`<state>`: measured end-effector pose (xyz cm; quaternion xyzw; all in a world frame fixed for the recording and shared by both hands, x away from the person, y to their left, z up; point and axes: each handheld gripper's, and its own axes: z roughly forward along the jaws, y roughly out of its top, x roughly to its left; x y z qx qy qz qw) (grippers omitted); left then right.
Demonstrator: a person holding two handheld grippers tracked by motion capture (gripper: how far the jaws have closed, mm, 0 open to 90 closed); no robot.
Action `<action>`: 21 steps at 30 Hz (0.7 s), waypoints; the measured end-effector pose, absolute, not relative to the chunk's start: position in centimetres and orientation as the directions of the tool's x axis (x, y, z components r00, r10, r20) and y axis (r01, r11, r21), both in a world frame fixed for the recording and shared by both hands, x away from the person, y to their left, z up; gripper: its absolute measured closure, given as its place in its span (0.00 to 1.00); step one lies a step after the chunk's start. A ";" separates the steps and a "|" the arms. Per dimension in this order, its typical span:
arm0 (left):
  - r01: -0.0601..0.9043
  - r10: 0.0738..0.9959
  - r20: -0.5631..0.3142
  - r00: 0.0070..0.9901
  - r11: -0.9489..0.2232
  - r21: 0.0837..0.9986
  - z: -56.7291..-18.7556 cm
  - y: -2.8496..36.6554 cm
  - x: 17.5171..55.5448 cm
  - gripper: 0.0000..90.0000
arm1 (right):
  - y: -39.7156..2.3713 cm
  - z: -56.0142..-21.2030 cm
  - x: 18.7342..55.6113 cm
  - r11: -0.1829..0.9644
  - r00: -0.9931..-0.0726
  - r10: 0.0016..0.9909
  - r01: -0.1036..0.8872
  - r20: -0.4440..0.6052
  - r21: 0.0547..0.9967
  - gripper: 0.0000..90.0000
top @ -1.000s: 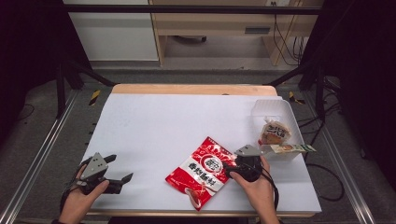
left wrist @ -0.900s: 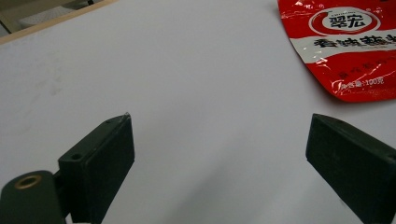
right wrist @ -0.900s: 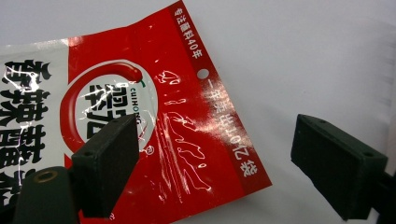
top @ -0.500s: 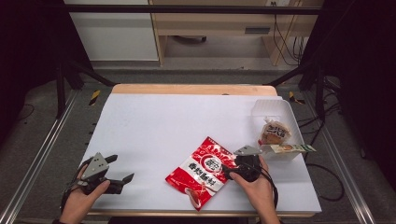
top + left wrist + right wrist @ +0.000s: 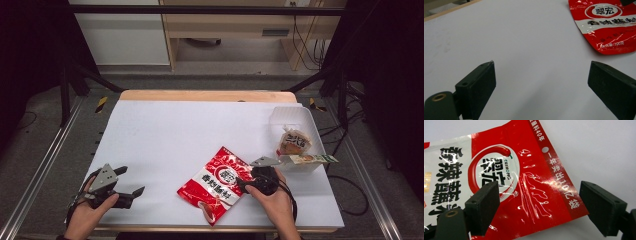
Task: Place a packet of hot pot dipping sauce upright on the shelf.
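- Little has moved since a second ago: both hands stay put, and the right gripper has just been closing its jaws slightly.
- Its jaws stand wide, straddling the right edge of the red pouch, not pressing it.
- The pouch lies flat at the near centre of the table.
- The left gripper rests wide open, near left, with nothing between its jaws.
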<state>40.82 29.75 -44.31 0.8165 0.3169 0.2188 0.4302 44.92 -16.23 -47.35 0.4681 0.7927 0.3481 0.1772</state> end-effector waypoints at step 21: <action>0.333 0.709 0.089 0.699 -0.433 0.838 -44.3 29.9 40.8 0.09 | -16.1 -46.0 43.1 0.264 -0.540 0.831 0.589 0.129 0.764 0.38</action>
